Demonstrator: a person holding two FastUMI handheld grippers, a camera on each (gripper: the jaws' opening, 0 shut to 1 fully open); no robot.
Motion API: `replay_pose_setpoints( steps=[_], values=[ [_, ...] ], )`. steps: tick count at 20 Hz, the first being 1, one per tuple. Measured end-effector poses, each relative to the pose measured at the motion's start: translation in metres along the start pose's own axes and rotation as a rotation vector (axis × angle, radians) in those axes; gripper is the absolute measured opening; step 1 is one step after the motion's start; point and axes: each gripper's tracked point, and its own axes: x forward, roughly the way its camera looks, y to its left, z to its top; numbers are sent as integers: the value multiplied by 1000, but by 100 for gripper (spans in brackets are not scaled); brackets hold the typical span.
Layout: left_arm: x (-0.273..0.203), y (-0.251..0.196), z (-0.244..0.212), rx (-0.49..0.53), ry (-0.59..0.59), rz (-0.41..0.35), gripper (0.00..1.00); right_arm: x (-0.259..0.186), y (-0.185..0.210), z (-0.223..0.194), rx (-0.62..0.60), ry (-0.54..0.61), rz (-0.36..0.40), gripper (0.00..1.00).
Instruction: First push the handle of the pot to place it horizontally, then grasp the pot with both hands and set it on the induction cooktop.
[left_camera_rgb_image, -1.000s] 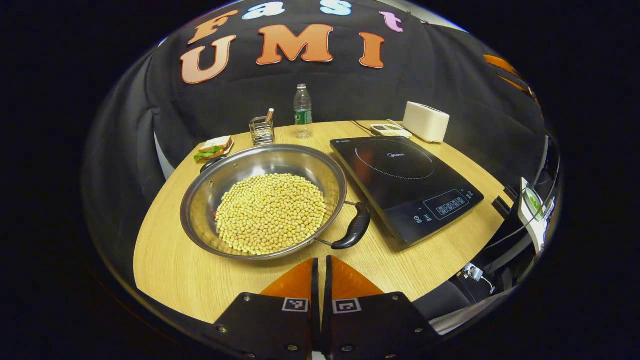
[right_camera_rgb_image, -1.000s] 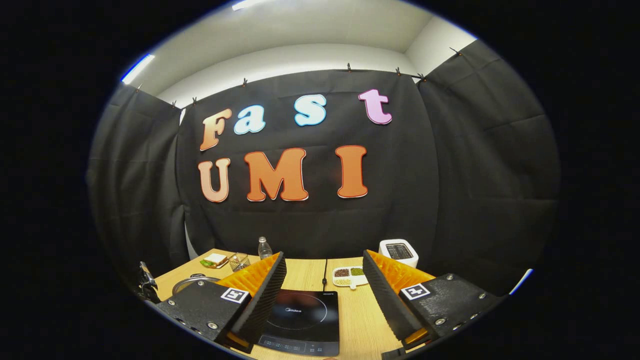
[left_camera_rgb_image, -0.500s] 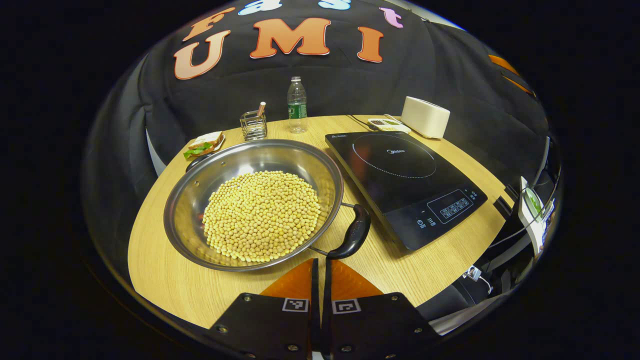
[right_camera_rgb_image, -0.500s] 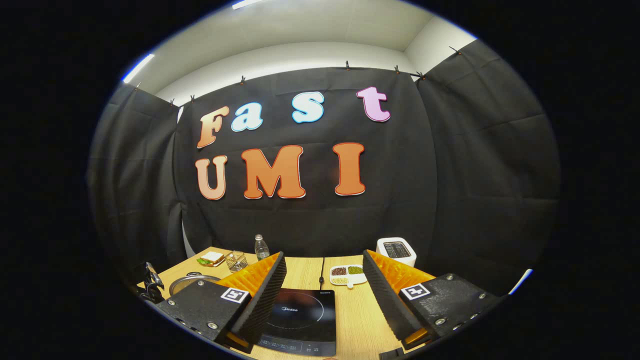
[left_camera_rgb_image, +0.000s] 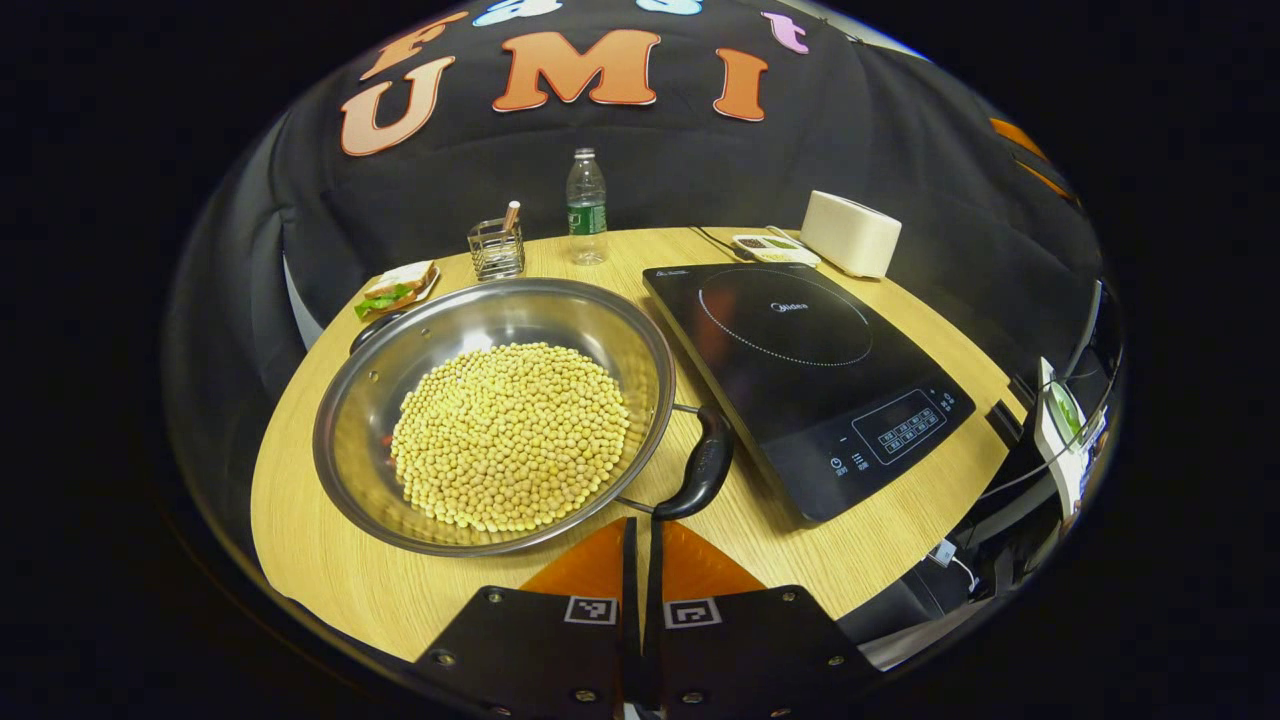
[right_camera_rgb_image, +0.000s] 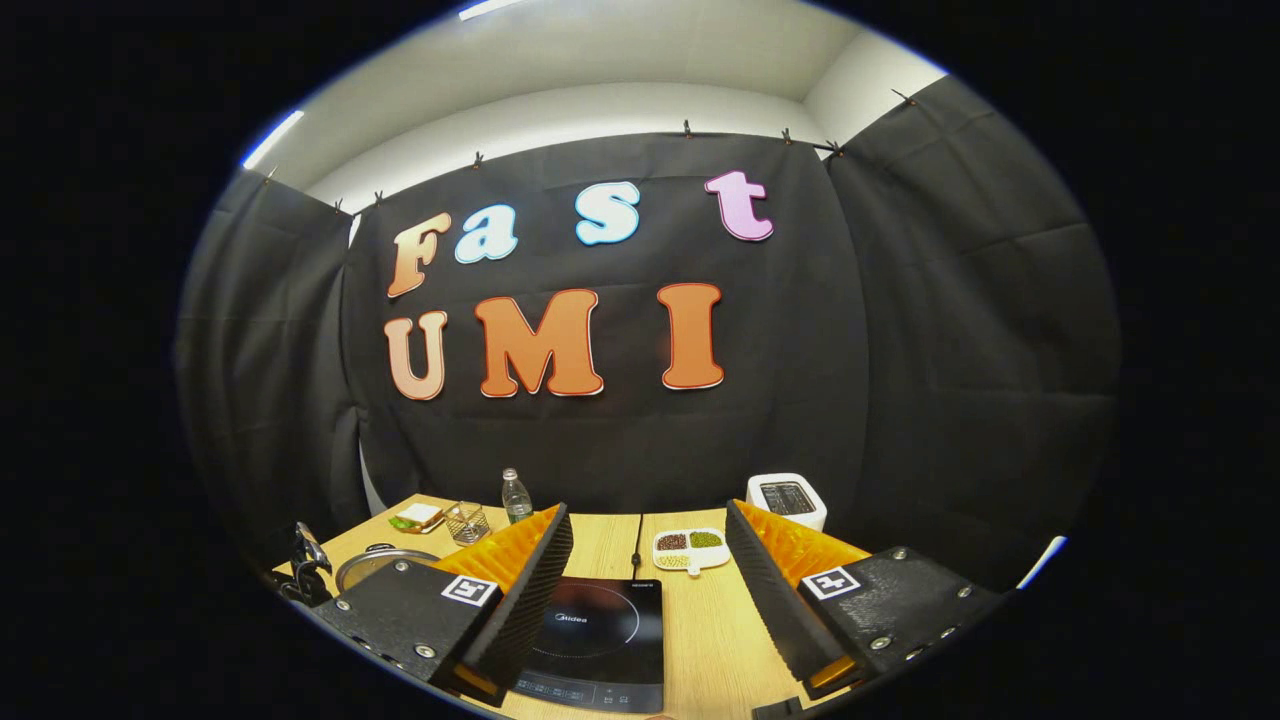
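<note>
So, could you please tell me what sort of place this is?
Probably a staged kitchen-task booth: black cloth walls surround a wooden table holding an induction cooktop, a toaster and a steel pot of soybeans.

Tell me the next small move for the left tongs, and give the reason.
Probably nudge the shut left tongs sideways against the near pot handle to swing the pot round. Their tips sit at the handle's lower end, and both handles lie diagonally beside the induction cooktop.
</note>
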Motion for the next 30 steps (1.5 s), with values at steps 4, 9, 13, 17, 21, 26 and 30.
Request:
replay_pose_setpoints(
  steps=[4, 9, 13, 17, 21, 26, 30],
  values=[
    [7, -4, 4, -11, -1, -12, 2, 2, -13, -4, 4, 3, -30, 95],
    [14, -7, 10, -30, -2, -24, 2, 2, -23, -7, 16, -3, -50, 95],
    [21, -9, 15, -39, -1, -30, 2, 3, -30, -13, 14, -1, -63, 95],
    [29, -11, 21, -45, 1, -36, 3, 3, -36, -17, 22, -1, -76, 95],
    [37, -14, 26, -50, 6, -45, 2, 6, -47, -23, 32, 4, -95, 95],
    [47, -19, 35, -47, 7, -52, 2, 10, -54, -27, 34, 5, -119, 95],
    [56, -22, 43, -25, 3, -50, 2, 13, -58, -33, 26, 9, -127, 95]
  ],
)
